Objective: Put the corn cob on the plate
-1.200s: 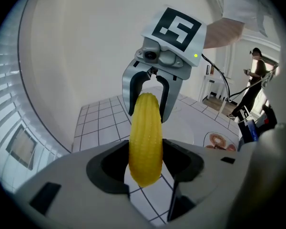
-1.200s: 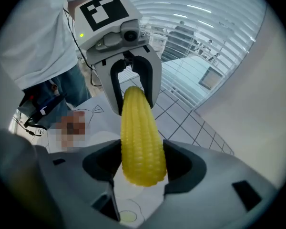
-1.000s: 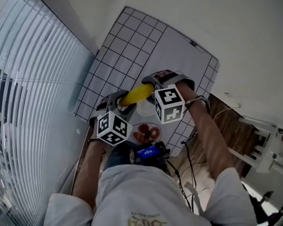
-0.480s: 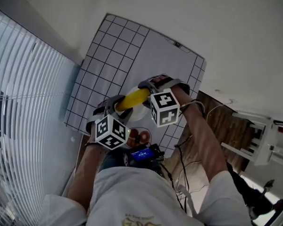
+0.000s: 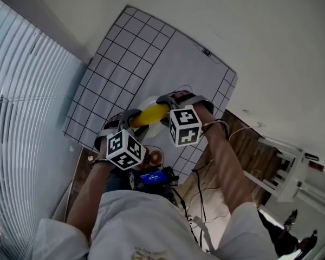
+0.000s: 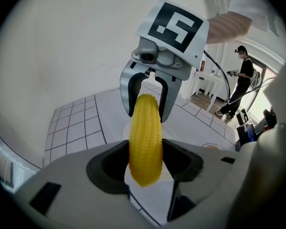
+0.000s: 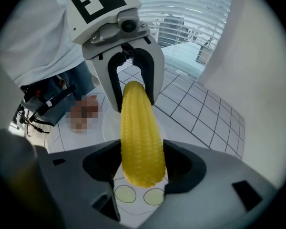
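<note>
In the left gripper view, the left gripper (image 6: pixel 145 165) has its jaws pinching the blunt near end of a yellow corn cob (image 6: pixel 145 137); the right gripper (image 6: pixel 148 101) clamps the far end. The right gripper view shows the reverse, its own jaws gripping one end and the left gripper (image 7: pixel 132 87) holding the other, and only here does the white plate (image 7: pixel 107 120) show clearly below the jaws. Only the head view shows both marker cubes, with the cob spanning level between the jaws above the plate on a grid-lined mat (image 5: pixel 130 53) on the worktop.
</note>
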`<state>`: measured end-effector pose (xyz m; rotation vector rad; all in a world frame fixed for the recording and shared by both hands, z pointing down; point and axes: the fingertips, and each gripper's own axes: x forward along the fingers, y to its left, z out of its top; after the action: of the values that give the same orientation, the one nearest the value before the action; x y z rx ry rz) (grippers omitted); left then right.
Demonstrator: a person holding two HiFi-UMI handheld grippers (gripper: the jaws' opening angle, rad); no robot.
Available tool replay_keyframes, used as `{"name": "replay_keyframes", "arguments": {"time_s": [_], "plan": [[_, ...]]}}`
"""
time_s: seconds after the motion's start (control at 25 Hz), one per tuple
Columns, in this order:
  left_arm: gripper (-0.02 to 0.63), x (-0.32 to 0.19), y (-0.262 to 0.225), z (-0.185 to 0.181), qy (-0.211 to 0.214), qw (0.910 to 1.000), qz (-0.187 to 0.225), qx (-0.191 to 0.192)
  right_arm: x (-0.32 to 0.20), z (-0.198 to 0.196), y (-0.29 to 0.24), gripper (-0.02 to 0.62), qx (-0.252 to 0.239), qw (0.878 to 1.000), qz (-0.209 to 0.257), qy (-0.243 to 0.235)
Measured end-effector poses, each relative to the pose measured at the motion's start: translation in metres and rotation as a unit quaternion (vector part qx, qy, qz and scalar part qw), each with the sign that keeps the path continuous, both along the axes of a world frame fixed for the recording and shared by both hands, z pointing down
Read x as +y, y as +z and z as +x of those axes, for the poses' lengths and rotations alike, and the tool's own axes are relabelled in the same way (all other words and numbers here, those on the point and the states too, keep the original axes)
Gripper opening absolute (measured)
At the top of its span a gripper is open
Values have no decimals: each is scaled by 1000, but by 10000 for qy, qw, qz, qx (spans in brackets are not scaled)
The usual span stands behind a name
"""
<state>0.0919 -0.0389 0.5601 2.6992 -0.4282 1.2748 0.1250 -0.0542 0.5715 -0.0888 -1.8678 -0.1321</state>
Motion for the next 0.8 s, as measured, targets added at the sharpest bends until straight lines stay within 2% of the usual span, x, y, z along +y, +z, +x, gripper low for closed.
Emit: {"name": "replay_keyframes", "arguments": {"time_s": [0.28, 0.8], "plan": [[222, 7, 28, 5, -146, 9996, -239, -73, 5, 5, 28, 270, 177, 9995, -126, -224], [222, 12, 45, 2, -547, 9983, -102, -188, 4, 2, 47, 275, 367, 9957, 211, -824]]}}
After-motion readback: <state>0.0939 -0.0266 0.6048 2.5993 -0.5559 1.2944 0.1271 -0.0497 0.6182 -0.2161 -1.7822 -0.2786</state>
